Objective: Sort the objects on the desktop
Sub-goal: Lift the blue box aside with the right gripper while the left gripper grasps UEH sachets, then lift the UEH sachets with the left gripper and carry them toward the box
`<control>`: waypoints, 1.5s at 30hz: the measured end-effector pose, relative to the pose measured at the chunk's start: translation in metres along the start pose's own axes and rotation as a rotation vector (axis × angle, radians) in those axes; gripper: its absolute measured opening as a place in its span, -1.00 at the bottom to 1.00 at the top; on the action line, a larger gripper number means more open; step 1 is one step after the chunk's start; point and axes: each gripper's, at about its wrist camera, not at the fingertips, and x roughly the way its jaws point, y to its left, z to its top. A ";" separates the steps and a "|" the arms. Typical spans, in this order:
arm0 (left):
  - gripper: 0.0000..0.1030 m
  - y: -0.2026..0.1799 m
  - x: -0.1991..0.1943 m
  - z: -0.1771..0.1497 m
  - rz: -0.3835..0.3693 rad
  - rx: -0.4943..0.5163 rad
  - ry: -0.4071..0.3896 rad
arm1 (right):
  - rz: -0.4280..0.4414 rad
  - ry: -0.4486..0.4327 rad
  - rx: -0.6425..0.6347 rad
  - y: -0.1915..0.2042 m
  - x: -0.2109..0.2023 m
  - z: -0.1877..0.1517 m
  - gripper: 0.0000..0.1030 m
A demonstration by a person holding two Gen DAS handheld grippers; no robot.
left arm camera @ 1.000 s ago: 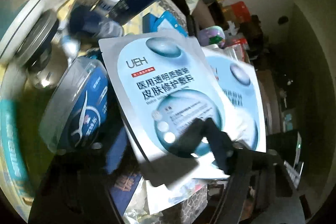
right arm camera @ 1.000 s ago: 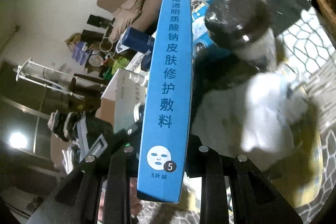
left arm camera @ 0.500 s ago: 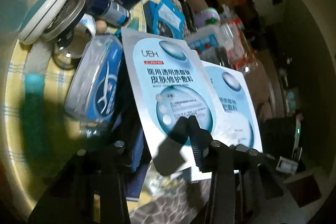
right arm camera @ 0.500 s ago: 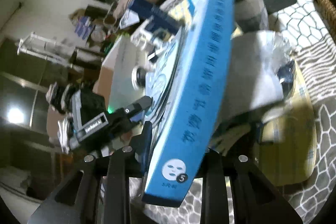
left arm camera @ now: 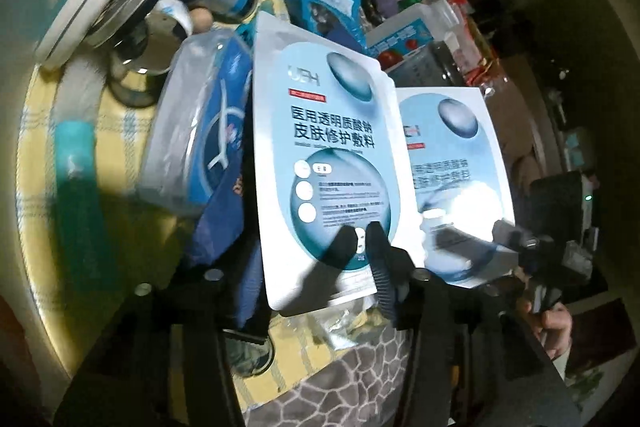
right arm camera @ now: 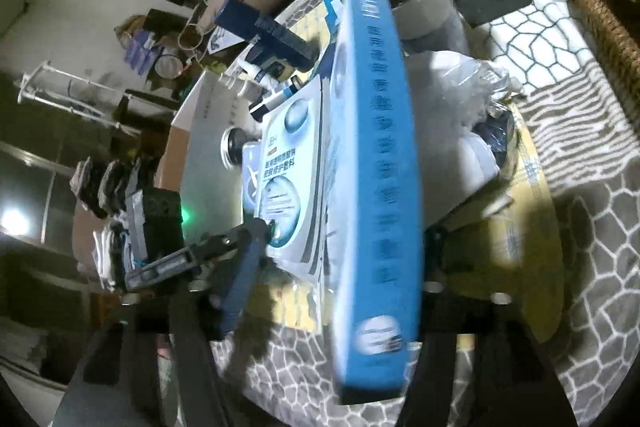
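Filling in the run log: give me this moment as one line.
left gripper: shut on face-mask sachet | right gripper: shut on blue mask box | second sachet: beside the first

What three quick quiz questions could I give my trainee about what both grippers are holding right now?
1. True or false: the left gripper is shut on a face mask sachet.
2. What does the right gripper hold? A) bottle B) blue box C) jar
3. Fill in: the blue box stands on its ____, narrow side to the camera.

Key: 1 true; 2 B; 3 edge.
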 end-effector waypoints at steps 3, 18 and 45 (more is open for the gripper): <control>-0.23 0.002 0.001 0.002 -0.042 0.011 0.014 | 0.070 0.003 -0.023 0.002 0.011 -0.002 -0.25; -0.10 0.008 0.007 0.003 -0.075 -0.015 0.033 | 0.099 -0.018 -0.015 -0.013 0.028 0.001 0.31; -0.37 0.006 0.012 0.004 0.031 -0.006 0.047 | -0.208 -0.020 -0.096 0.044 0.053 0.001 0.37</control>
